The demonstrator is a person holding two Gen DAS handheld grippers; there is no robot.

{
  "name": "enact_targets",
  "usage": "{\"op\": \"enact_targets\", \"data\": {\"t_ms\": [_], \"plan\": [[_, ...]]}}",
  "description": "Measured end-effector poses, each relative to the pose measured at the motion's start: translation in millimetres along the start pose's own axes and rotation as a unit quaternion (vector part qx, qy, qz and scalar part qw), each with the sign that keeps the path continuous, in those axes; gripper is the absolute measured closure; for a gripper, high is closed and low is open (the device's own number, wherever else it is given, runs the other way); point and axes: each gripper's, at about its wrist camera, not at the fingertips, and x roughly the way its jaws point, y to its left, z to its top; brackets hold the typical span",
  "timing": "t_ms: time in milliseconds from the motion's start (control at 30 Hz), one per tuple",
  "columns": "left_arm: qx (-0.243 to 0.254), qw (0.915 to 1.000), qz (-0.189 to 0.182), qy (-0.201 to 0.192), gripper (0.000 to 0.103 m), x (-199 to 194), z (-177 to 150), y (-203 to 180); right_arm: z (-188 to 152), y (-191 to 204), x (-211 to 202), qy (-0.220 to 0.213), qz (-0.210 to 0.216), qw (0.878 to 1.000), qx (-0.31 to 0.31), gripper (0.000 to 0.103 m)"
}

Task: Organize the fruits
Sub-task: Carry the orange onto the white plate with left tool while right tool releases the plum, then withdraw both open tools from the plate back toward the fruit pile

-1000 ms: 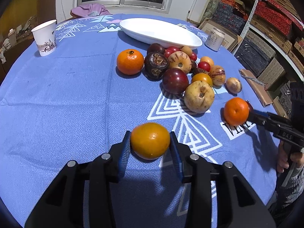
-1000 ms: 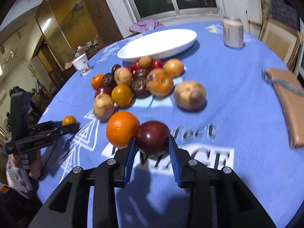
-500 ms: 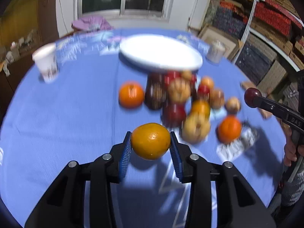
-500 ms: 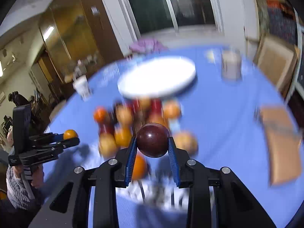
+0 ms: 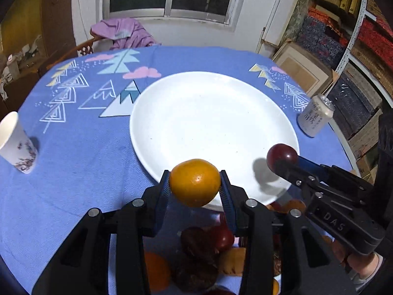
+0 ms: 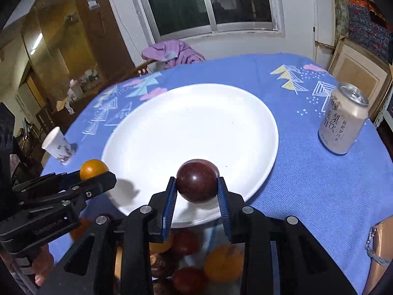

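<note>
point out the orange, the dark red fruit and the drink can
orange (image 5: pixel 194 182), left wrist view, middle of its front skin
dark red fruit (image 6: pixel 197 180), right wrist view, its rounded front
drink can (image 6: pixel 342 125), right wrist view, printed side wall

I'm in a lived-in home dining room: a round table under a blue printed cloth (image 5: pixel 81 152) with a white plate (image 5: pixel 211 123), a paper cup (image 5: pixel 14 142) and a drink can (image 6: pixel 343 120). Behind it there's a window (image 6: pixel 208 0), a purple garment (image 6: pixel 172 52) over a wooden chair, a wood cabinet (image 6: pixel 61 36), and shelves (image 5: pixel 356 24) stacked with boxes.
</note>
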Motion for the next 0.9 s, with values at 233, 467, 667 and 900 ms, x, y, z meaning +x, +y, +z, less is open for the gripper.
{"op": "enact_targets", "data": {"t_ms": [233, 467, 667, 900], "plan": [[-0.004, 0.9997, 0.005, -0.023, 0.037, 0.6, -0.2, 4.3, 2.2, -6.5, -15.1, -0.034, 0.004, 0.999, 0.014, 0.053], [-0.026, 0.9962, 0.033, -0.076, 0.017, -60.1, -14.6, 28.1, -11.6, -5.9, -82.4, -0.110, 0.008, 0.994, 0.010, 0.035], [-0.077, 0.9906, 0.059, -0.097, 0.013, -100.3, -81.1, 73.4, -72.1, -19.2, -136.8, -0.176, -0.016, 0.984, 0.007, 0.021], [-0.074, 0.9897, 0.101, -0.070, 0.013, -94.7, -143.0, 79.9, -126.1, -53.2, -148.4, -0.174, -0.006, 0.982, 0.077, 0.014]]}}
